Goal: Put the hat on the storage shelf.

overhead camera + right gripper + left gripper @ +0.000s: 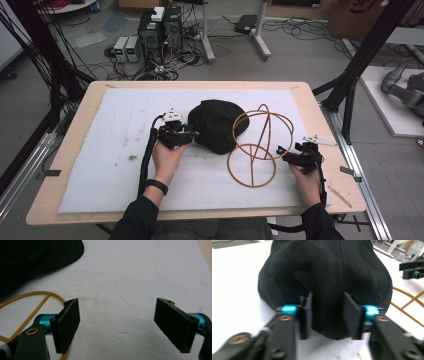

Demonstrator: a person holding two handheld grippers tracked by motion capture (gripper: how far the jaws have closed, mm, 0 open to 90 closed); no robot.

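A black cap (215, 125) lies crown up in the middle of the white foam mat (120, 165). My left gripper (192, 134) reaches it from the left. In the left gripper view the cap (324, 272) fills the gap between the two pads, which pinch its near edge, with the left gripper (327, 315) low over the mat. A brown wire frame (252, 186) of rings and struts stands just right of the cap. My right gripper (281, 151) is at the frame's right side, and in its own view it stands open (116, 320) over bare mat, with the wire (37, 292) by its left pad.
The mat covers a wooden table (320, 130). Black frame posts (350, 85) rise at the table's right and left. Computers and cables (160, 35) crowd the floor beyond the far edge. The mat's left half is bare apart from small dirt marks (132, 158).
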